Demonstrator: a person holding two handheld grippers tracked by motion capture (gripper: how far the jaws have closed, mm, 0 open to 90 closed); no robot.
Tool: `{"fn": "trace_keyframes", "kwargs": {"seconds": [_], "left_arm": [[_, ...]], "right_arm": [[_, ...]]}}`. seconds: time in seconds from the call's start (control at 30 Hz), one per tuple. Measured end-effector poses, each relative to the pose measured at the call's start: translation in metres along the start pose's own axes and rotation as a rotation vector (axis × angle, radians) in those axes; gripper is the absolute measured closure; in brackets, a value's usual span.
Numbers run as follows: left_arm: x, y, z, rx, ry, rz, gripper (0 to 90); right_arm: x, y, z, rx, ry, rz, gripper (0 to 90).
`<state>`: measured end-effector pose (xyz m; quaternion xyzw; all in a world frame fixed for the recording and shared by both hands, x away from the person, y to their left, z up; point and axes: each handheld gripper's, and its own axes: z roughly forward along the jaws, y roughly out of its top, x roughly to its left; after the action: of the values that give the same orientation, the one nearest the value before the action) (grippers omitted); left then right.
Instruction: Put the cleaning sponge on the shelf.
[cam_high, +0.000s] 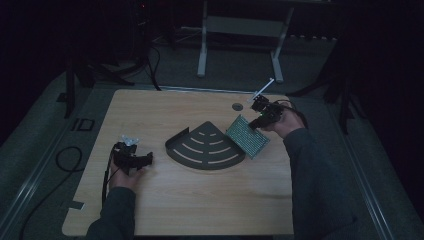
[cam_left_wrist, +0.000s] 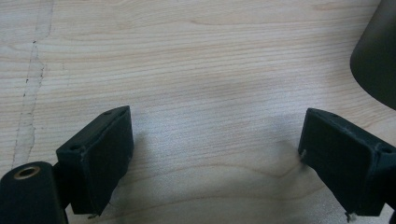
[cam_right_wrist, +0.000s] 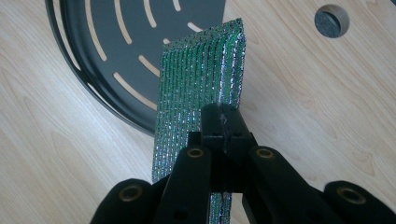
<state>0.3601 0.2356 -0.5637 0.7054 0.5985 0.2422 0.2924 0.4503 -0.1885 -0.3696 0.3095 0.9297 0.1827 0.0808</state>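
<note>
Right gripper (cam_high: 261, 120), right of centre in the high view, is clamped on one edge of a green sparkly scouring pad (cam_high: 247, 136); in the right gripper view the jaws are seen closed tight on the pad (cam_right_wrist: 201, 88), which is held on edge. In the high view the pad is tilted, with its lower left edge touching or just overlapping the right rim of the black fan-shaped slotted tray (cam_high: 206, 146) at frame centre; whether it is resting on the table or fully lifted cannot be told. Pad is judged picked up and brought to the tray, but not yet laid flat inside: placement and release are left. Left gripper (cam_high: 134, 159), lower left of the high view, is held over bare wooden table (cam_high: 200, 200), well apart from the tray; in the left gripper view the jaws are spread wide with nothing between them, and the tray's dark edge (cam_left_wrist: 376, 60) is caught at the upper right of the frame. A small whitish crumpled item (cam_high: 129, 140) lies just above the left gripper, too blurred to identify. A round grommet hole (cam_high: 237, 106) is seen in the table at upper centre-right, also visible at upper right in the right gripper view (cam_right_wrist: 331, 21).
</note>
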Motion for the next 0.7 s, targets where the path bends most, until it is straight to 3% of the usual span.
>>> {"fn": "trace_keyframes", "kwargs": {"seconds": [0.7], "left_arm": [[0.000, 0.000, 0.000, 0.000, 0.000, -0.001, 10.6]], "right_arm": [[0.005, 0.026, 0.009, -0.015, 0.013, -0.013, 90.0]]}}
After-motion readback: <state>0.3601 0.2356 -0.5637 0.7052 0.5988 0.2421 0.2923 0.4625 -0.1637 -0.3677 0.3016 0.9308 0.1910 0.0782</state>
